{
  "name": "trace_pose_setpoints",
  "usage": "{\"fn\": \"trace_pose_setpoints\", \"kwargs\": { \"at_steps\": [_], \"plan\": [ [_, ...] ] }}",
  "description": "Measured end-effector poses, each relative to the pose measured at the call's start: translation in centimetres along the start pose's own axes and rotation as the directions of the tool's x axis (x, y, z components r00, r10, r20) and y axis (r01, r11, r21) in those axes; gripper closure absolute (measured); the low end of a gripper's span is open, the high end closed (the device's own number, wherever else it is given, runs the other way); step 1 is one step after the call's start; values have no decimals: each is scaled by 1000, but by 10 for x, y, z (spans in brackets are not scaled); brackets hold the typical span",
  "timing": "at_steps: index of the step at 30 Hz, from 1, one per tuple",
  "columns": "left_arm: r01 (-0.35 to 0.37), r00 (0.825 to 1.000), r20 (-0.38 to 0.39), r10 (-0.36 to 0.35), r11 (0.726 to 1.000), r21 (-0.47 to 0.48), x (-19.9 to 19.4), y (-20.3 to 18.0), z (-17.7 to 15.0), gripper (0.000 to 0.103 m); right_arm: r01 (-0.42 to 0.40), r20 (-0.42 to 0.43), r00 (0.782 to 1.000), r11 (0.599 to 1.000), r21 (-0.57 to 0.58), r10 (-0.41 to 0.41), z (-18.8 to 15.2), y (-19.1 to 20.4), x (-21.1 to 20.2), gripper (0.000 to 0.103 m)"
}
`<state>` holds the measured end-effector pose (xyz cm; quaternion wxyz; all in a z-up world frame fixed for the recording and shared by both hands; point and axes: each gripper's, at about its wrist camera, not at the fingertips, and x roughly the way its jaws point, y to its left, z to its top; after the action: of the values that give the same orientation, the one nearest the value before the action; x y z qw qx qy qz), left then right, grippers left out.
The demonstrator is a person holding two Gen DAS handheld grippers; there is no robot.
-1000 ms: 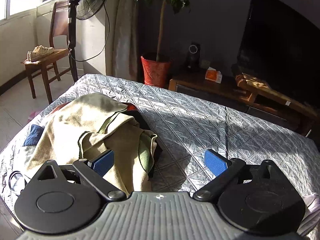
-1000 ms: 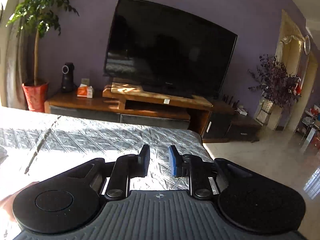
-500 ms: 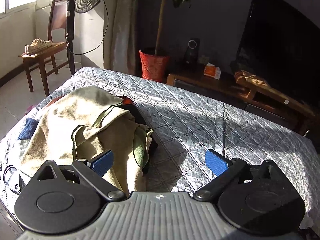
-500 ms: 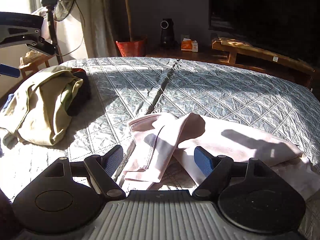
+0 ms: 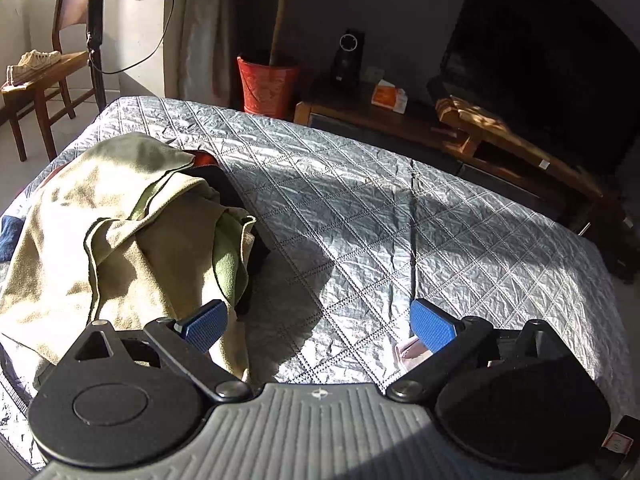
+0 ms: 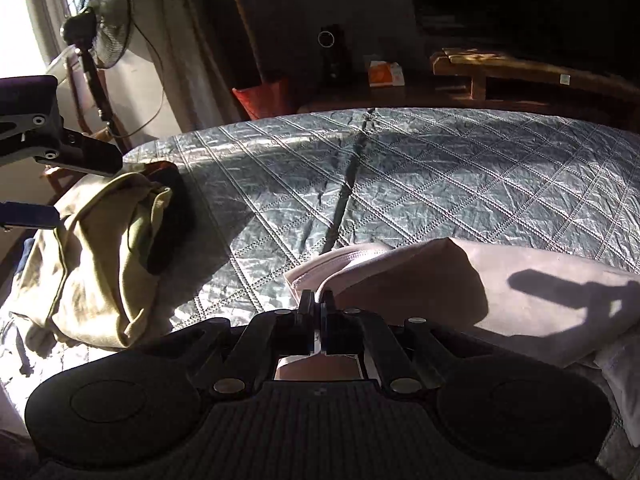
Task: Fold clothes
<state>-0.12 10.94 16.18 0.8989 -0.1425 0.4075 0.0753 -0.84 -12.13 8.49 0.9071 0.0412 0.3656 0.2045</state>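
Note:
A pale pink garment (image 6: 420,280) lies crumpled on the quilted bed near me. My right gripper (image 6: 319,308) is shut on its near left edge, and pink cloth shows between and under the fingers. A khaki-green garment (image 5: 120,208) lies heaped on the left of the bed, also seen as the khaki heap (image 6: 100,248) in the right wrist view. My left gripper (image 5: 318,326) hangs open over the quilt beside that heap, nothing between its blue pads. A corner of the pink garment (image 5: 408,354) peeks out by its right finger.
The grey quilted cover (image 5: 400,208) spans the bed. A dark garment (image 5: 240,208) lies under the khaki one. Beyond the far edge stand a red plant pot (image 5: 266,84), a wooden TV stand (image 5: 500,132), a fan (image 6: 102,44) and a chair with shoes (image 5: 36,68).
The right gripper swung down from facing the TV to the bed, opened wide over the pink garment, then shut on its edge. The left gripper dipped slightly towards the quilt, still open.

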Motion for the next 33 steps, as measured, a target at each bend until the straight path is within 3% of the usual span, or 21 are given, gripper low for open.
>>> {"fn": "trace_pose_setpoints", "kwargs": {
  "at_steps": [5, 7, 8, 9, 11, 16, 19, 23, 26, 28, 29, 30, 33],
  "plan": [
    [107, 994, -27, -107, 994, -6, -4, 4, 2, 6, -78, 169, 982, 997, -15, 79, 41, 14, -42, 99],
    [144, 989, -36, -143, 989, 18, -6, 0, 1, 6, -102, 204, 973, 994, -29, 105, 50, 18, -52, 91],
    [147, 989, -34, -146, 988, 37, -7, -3, 1, 6, -73, 188, 979, 996, -57, 82, 46, 18, -50, 81],
    [150, 988, -32, -149, 987, 59, -9, -6, 0, 6, -41, 172, 984, 995, -87, 56, 41, 18, -46, 64],
    [139, 990, -26, -137, 986, 95, -13, -9, 0, 6, 8, 93, 996, 998, -63, -2, 23, 4, -31, 45],
    [146, 989, -31, -143, 982, 118, -18, -6, 0, 6, 60, -43, 997, 998, -2, -60, -20, -23, -3, 45],
    [190, 982, -34, -187, 974, 127, -22, -7, 0, 7, 63, -72, 995, 997, -48, -66, -32, -17, 9, 41],
    [217, 976, -44, -213, 958, 187, -24, -15, -3, 7, 38, -91, 995, 994, -101, -47, -39, -7, 26, 27],
    [212, 977, -46, -207, 950, 228, -26, -22, -8, 7, 63, -107, 992, 994, -90, -73, -44, -9, 39, 26],
    [208, 978, -45, -203, 948, 242, -28, -24, -10, 7, 69, -104, 992, 995, -71, -76, -45, -9, 40, 35],
    [203, 979, -43, -199, 947, 249, -28, -25, -10, 7, 63, -101, 993, 997, -52, -68, -44, -10, 39, 59],
    [197, 980, -41, -193, 947, 255, -29, -25, -11, 7, 57, -98, 993, 998, -34, -60, -43, -10, 37, 91],
    [191, 982, -36, -188, 947, 260, -30, -24, -10, 7, 18, -60, 998, 998, 63, -14, -37, -15, 26, 91]
  ]
}}
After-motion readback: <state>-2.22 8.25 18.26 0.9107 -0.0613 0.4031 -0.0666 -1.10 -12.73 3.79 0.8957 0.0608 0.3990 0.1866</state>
